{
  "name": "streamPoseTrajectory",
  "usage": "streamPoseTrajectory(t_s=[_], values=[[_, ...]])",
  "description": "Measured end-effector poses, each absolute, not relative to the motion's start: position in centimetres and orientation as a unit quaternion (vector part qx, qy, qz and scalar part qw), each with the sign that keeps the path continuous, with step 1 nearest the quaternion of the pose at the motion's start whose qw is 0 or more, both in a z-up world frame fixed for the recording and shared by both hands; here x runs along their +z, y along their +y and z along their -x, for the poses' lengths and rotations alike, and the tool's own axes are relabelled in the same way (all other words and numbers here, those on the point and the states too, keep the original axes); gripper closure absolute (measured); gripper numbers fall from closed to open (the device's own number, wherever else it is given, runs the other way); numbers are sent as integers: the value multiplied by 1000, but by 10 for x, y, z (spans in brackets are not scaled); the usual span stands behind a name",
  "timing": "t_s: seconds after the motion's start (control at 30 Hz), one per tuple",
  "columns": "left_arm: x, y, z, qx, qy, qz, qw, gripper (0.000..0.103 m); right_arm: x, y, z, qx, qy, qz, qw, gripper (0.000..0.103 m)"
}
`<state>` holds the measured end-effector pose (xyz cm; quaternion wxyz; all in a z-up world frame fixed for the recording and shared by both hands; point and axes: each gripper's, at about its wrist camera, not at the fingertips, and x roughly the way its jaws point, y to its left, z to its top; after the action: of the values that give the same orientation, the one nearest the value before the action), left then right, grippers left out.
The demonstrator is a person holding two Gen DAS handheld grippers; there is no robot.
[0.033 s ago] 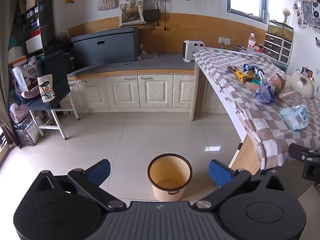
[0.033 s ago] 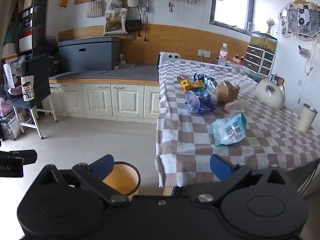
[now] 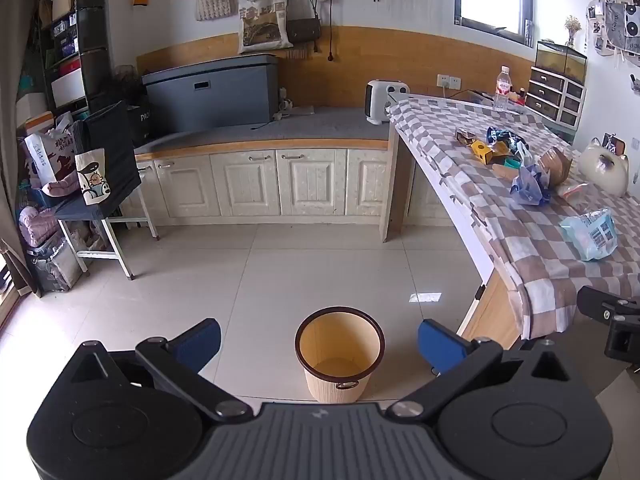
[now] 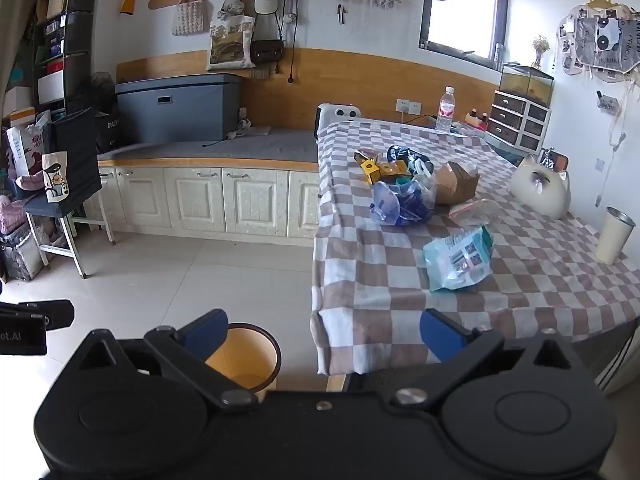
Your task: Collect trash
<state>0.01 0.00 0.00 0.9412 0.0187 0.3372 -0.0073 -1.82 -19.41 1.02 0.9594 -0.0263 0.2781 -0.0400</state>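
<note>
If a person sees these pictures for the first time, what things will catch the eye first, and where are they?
First comes the heap of wrappers and bags in the middle of the checkered tablecloth, with a pale blue packet lying apart nearer the table's front edge. Next is the empty bin on the tiled floor, beside the table's corner, framed by the open left tool.

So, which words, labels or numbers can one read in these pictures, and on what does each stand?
"ot.AI": on the black housing at the left edge of the right wrist view; its start is cut off.
"PAO": on the dark box beside the grey chest; last letter unsure, rest hidden.
Too small or blurred to read: print on the tote bag, the light blue packet, the water bottle label.
</note>
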Motion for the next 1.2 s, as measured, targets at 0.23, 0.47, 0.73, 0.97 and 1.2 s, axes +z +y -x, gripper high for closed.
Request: streamPoseTrajectory(t_s=[0.23,0.47,0.73,0.97,1.2], values=[[0,0,0,-8,336,-18,942,0,10,-194,17,-39,283,25,958,0],[0,0,0,-8,335,-19,942,0,9,-193,18,-41,280,26,959,0],[3,-5,-1,-9,336,-18,942,0,8,-194,18,-40,282,23,958,0],[0,-6,-3,-8,334,-19,942,0,9,-192,18,-39,282,23,958,0],[1,-2,-2,-10,332,-20,943,0,8,-191,17,-40,283,21,958,0]])
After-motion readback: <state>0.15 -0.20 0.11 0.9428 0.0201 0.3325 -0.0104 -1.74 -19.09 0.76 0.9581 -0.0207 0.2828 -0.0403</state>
